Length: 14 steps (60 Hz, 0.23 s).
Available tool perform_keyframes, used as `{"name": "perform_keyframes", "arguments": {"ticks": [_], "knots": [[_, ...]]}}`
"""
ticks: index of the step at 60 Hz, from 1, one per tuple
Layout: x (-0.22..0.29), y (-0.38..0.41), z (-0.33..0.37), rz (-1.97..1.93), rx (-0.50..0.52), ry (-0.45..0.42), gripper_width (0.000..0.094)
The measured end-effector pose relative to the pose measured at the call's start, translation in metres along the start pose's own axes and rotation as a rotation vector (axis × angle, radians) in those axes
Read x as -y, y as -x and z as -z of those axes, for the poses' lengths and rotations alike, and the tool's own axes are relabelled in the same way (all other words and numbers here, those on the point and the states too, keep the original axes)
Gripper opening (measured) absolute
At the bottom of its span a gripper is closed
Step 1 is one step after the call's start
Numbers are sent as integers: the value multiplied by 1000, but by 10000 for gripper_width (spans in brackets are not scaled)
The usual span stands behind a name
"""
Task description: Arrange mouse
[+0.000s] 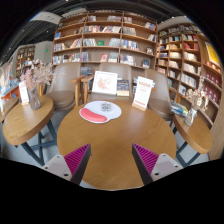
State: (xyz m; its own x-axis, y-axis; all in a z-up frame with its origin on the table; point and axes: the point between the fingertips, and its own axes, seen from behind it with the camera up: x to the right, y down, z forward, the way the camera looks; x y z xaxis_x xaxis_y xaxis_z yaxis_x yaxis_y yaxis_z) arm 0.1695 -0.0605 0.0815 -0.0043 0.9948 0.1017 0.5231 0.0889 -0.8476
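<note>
A red mouse [93, 115] lies on the near left part of a round white mouse pad [104, 108] at the far side of a round wooden table [112, 145]. My gripper [111, 160] is open and empty, with its pink-padded fingers [77, 158] spread wide over the table's near half. The mouse is well beyond the fingertips, slightly to the left of the middle.
A white sign card [143, 93] stands at the table's far right and another display [104, 83] stands behind the pad. Chairs surround the table. A second round table [20, 118] with flowers is to the left. Bookshelves [105, 40] line the back wall.
</note>
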Motion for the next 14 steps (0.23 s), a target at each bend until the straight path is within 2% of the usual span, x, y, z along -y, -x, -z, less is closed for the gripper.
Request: {"name": "perform_keyframes", "arguments": {"ticks": [8, 14], "knots": [[-18, 11, 14, -4, 35, 6, 852], [-23, 8, 15, -18, 13, 13, 851]]}}
